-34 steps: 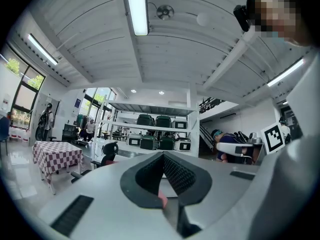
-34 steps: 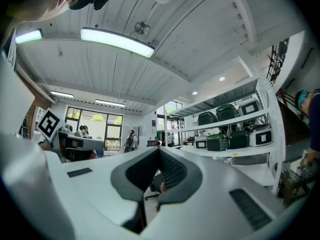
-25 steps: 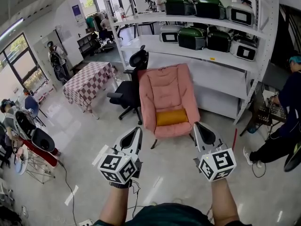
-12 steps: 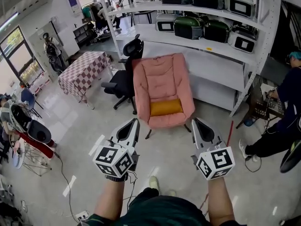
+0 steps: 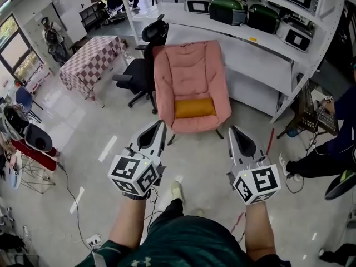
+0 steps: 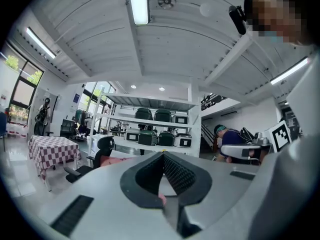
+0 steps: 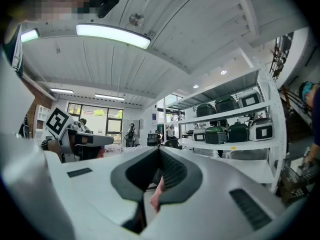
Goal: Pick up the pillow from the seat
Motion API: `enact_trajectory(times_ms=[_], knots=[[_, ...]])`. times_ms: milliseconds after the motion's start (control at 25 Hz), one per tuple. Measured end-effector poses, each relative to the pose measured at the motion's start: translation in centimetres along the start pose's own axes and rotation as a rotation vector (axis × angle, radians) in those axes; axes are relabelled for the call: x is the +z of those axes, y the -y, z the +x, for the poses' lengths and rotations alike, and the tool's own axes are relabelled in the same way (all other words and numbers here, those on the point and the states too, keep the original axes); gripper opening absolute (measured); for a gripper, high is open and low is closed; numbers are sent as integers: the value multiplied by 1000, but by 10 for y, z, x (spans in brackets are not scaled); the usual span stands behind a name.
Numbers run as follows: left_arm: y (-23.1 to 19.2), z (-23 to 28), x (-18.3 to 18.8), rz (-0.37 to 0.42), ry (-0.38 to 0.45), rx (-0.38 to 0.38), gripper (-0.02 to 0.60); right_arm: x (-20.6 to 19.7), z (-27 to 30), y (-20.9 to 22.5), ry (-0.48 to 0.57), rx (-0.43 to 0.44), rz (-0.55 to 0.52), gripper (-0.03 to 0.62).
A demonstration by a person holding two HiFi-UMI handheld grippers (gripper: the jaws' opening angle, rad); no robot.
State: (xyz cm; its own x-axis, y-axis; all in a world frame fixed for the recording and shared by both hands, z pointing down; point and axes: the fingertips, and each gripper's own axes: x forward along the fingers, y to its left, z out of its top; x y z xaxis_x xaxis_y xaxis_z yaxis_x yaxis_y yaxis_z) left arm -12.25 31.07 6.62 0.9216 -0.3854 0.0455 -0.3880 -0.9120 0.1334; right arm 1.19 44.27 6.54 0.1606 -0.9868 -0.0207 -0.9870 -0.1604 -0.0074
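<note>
Inspector: Status of the tools?

Operator: I have the left gripper [image 5: 161,123] with jaws together, nothing between them; the right gripper [image 5: 231,129] is likewise closed and empty. Both are held side by side above the pale glossy floor [image 5: 105,132].

Inspector: And the pillow?

Operator: The mustard-yellow rectangular fabric pillow [image 5: 194,107] lies flat across the seat of the pink padded armchair [image 5: 189,65], ahead of both grippers and apart from them. Neither touches it.

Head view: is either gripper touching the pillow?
No: the left gripper and right gripper are both over the floor short of the pink chair, while the yellow pillow lies alone on it.
</note>
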Motion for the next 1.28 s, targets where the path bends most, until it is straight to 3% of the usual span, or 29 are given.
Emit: enact_trajectory(times_ms=[640,960,1280], knots=[[-188,122,-15,5,-22,14,5,-51,230,-15,-106,39,-11,3],[-248,160,-31,-2,-59,11,5,-82,305,-23,-151,50,-29,3],[-275,215,-59,-9,-69,11,5,-135,367,1,-229,101,-33,3]])
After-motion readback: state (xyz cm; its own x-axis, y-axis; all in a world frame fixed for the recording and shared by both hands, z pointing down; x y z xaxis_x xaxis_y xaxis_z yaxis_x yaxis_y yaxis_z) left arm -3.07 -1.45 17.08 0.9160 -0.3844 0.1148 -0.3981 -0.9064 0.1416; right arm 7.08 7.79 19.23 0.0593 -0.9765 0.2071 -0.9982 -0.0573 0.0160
